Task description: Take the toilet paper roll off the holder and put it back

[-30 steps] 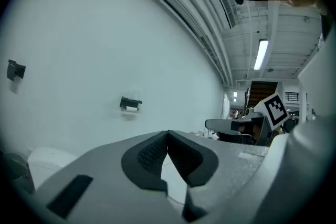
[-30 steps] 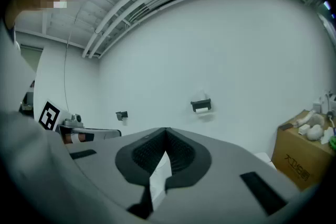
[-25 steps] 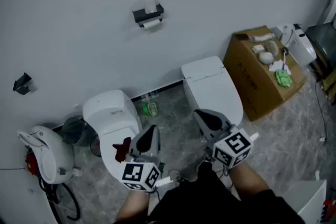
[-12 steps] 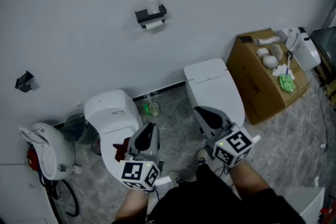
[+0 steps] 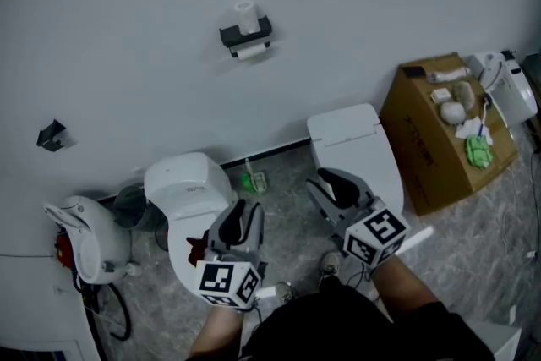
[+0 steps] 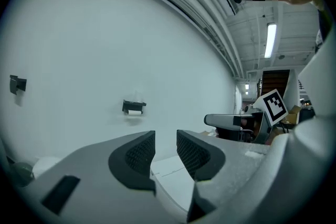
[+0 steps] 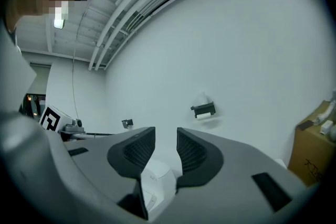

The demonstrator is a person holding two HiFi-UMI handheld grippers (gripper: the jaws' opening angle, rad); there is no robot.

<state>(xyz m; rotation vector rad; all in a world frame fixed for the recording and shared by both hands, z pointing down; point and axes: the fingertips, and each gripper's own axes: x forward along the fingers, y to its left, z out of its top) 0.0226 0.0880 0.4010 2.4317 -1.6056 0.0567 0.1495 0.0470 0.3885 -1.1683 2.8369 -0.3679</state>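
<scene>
A black toilet paper holder (image 5: 245, 35) hangs on the white wall. One white roll (image 5: 246, 13) stands on top of it and a strip of paper (image 5: 251, 51) hangs under it. The holder is small and far off in the left gripper view (image 6: 134, 107) and the right gripper view (image 7: 203, 110). My left gripper (image 5: 243, 212) is held low over the left toilet, well short of the wall. My right gripper (image 5: 326, 181) hovers by the right toilet. Both have just been opening their jaws, and nothing is between either pair.
Two white toilets stand against the wall, one on the left (image 5: 182, 182) and one on the right (image 5: 351, 135). A cardboard box (image 5: 439, 131) with small items on top is at the right. A white appliance (image 5: 89, 237), a grey bin (image 5: 131, 203) and a black wall fitting (image 5: 52, 134) are at the left.
Both grippers went from shut to open, with a gap now showing between each pair of jaws. The person and both grippers have moved forward toward the wall.
</scene>
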